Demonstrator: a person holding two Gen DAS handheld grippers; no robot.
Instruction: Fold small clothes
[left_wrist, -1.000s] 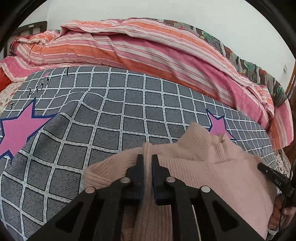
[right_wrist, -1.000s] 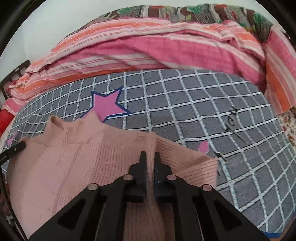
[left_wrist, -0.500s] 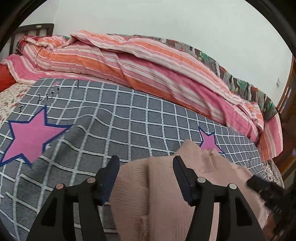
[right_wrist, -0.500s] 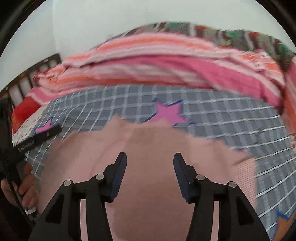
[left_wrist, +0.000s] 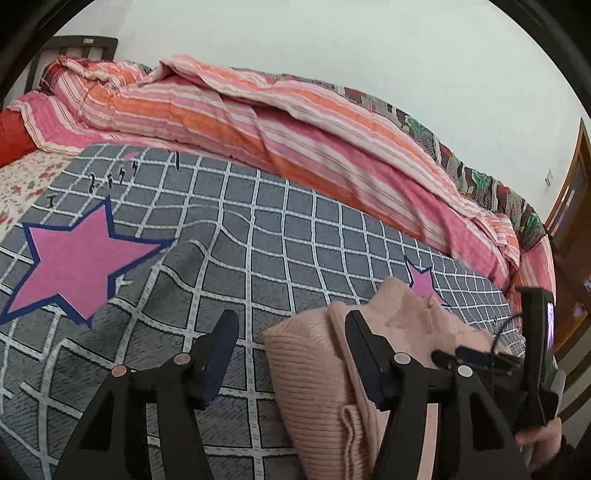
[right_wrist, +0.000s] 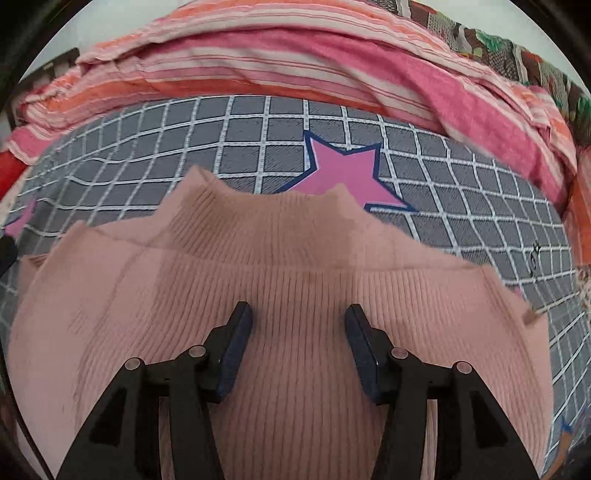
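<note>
A pale pink ribbed sweater lies flat on the grey checked bedspread, its high collar toward the far side and its sides folded in. My right gripper hovers open above the sweater's middle, nothing pinched between its pads. In the left wrist view the sweater shows as a folded edge at lower right. My left gripper stands open over that left edge; one finger is over the bedspread, the other over the knit. The other hand-held gripper and a hand appear at the right.
A pink and orange striped quilt is heaped along the far side of the bed. Pink stars mark the bedspread. A dark headboard stands far left, a wooden door at the right.
Both grippers were shut on sweater fabric a second ago; both have opened and let it go. The right one has slid to the sweater's middle, the left one toward its left edge.
</note>
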